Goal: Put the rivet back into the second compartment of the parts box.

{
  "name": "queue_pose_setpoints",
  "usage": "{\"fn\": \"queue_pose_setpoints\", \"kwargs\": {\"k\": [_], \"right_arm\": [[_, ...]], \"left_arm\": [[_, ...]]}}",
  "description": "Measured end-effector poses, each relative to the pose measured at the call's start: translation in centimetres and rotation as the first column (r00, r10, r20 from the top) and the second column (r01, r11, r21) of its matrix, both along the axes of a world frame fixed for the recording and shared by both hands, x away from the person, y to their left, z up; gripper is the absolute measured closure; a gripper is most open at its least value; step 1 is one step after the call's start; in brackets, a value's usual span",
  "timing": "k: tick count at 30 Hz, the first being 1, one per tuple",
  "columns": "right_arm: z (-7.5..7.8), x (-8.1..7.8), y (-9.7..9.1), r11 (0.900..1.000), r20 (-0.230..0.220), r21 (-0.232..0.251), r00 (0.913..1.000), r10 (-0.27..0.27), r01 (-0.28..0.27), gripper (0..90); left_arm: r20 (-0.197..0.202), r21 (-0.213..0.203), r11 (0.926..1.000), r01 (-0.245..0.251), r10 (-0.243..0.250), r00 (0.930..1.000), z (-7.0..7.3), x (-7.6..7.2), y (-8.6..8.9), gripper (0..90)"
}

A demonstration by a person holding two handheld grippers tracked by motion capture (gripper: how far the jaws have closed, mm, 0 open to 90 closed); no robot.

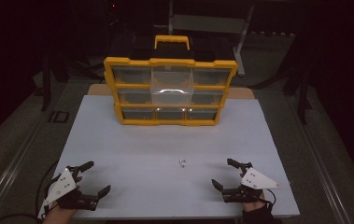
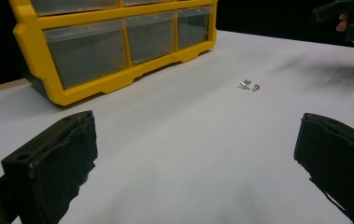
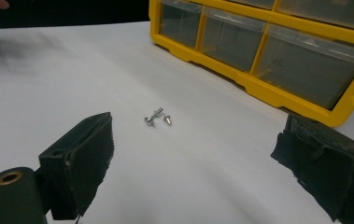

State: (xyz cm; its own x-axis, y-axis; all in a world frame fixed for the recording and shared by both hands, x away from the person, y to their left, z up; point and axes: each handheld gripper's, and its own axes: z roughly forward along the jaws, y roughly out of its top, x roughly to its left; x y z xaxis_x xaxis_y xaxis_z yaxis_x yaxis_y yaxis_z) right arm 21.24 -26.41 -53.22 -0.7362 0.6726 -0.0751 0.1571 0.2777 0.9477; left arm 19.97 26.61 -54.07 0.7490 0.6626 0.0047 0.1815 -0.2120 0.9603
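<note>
Two tools rest wide apart-jawed and empty: my left tool (image 1: 83, 183) at the table's (image 1: 132, 154) near-left corner, the small screws (image 1: 182, 162) lying between, nearer my right tool (image 1: 233, 179), ahead and leftward of it.

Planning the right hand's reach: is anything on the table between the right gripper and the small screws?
Nothing visible. The right gripper is open near the table's front edge, and only bare white surface lies between it and the screws. The yellow organizer stands farther back, beyond them.
</note>
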Motion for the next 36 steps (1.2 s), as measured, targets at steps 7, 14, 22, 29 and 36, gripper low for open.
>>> {"fn": "queue_pose_setpoints", "kwargs": {"k": [7, 14, 22, 29, 36], "right_arm": [[0.0, -0.2, -0.2, 0.9999, 0.0, 0.0, 0.9999, -0.017, 0.017, 10.0], [0.2, -0.3, -0.4, 0.9996, 0.003, 0.014, 0.9997, -0.025, 0.025, 9.9], [0.4, -0.4, -0.3, 0.9995, 0.013, 0.014, 0.9995, -0.028, 0.028, 9.9], [0.5, -0.4, -0.4, 0.9994, 0.011, 0.018, 0.9995, -0.029, 0.029, 10.0], [0.4, -0.3, -0.4, 0.9994, 0.011, 0.022, 0.9996, -0.026, 0.026, 10.0]], "left_arm": [[-0.006, -0.002, 0.9998, 0.018, -0.018, 0.9998, 0.0, 0.1, -0.2, 0.0], [-0.003, -0.028, 0.9991, 0.033, -0.033, 0.9995, 0.6, 0.2, -0.4, 0.0], [-0.011, -0.093, 0.9934, 0.068, -0.069, 0.9976, 4.1, 1.0, -0.9, 0.0], [-0.006, -0.107, 0.9883, 0.108, -0.11, 0.994, 7.8, 2.2, -1.9, 0.0], [-0.022, -0.122, 0.9772, 0.173, -0.177, 0.9839, 9.8, 3.9, -3.7, 0.0]]}}
